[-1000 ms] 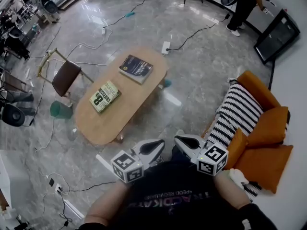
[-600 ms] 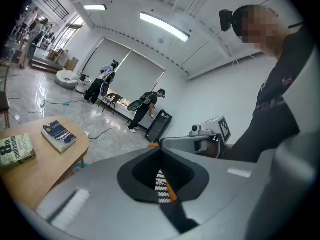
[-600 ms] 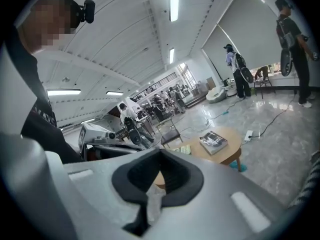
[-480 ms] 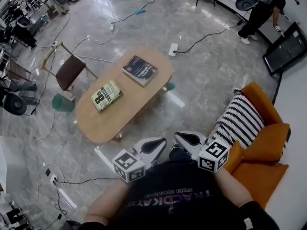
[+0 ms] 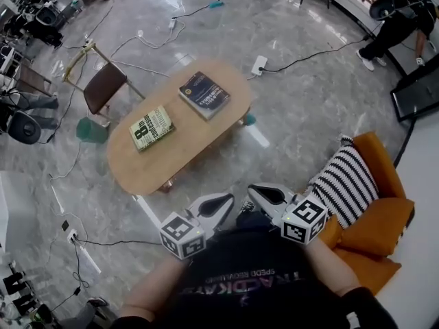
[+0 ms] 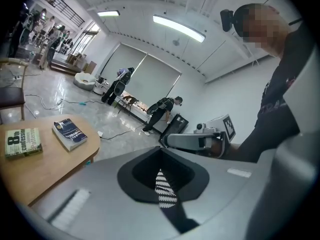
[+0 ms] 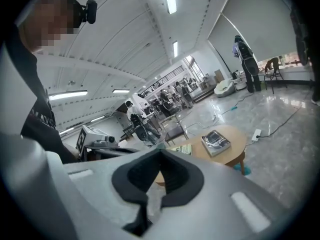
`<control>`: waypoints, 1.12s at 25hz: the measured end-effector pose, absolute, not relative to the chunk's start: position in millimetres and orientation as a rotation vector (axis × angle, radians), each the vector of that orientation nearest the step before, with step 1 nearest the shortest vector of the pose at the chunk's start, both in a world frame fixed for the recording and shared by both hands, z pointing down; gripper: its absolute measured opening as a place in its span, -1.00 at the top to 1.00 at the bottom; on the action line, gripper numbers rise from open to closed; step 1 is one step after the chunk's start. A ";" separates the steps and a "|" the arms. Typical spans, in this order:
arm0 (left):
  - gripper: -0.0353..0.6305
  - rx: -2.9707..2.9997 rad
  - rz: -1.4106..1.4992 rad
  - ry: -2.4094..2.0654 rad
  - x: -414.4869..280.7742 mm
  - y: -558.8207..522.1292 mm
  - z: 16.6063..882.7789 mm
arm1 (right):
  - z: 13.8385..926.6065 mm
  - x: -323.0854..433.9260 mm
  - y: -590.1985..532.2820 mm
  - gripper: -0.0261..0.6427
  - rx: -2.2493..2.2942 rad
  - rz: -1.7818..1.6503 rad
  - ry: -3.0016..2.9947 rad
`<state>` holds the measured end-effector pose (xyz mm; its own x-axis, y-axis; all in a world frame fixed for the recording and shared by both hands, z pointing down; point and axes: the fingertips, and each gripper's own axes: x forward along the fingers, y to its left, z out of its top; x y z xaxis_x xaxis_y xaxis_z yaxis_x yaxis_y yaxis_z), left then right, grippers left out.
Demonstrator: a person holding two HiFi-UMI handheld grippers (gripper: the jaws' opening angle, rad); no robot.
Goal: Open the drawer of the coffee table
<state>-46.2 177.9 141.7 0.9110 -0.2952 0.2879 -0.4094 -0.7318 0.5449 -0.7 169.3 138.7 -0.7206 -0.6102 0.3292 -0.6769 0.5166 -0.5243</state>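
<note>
The oval wooden coffee table (image 5: 184,141) stands on the marble floor ahead of me, with a green-and-white book (image 5: 151,128) and a dark blue book (image 5: 204,95) on top. No drawer shows from this angle. My left gripper (image 5: 225,200) and right gripper (image 5: 256,192) are held close to my body, well short of the table's near end, both shut and empty. In the left gripper view the table (image 6: 47,164) lies at lower left and the right gripper (image 6: 175,140) passes in front. The right gripper view has the table (image 7: 231,153) at centre right.
An orange sofa (image 5: 376,214) with a striped cushion (image 5: 346,180) is close on my right. A brown chair (image 5: 104,91) and a green bin (image 5: 89,130) stand left of the table. Cables and a power strip (image 5: 258,65) lie on the floor beyond. A person (image 5: 398,19) bends at far right.
The head view has swung: the chair and table drifted right and up, and the sofa slid toward the right edge. Both grippers kept their place before my body and stayed shut.
</note>
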 end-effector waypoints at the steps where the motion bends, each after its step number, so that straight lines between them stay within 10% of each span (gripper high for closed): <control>1: 0.89 2.442 0.246 -0.517 -40.8 174.5 143.1 | 139.0 4.6 165.4 0.92 1.118 0.987 -2.652; 28: 0.89 2.461 0.103 -0.584 -74.2 72.4 141.6 | 130.5 -2.6 75.7 0.92 1.284 0.903 -2.617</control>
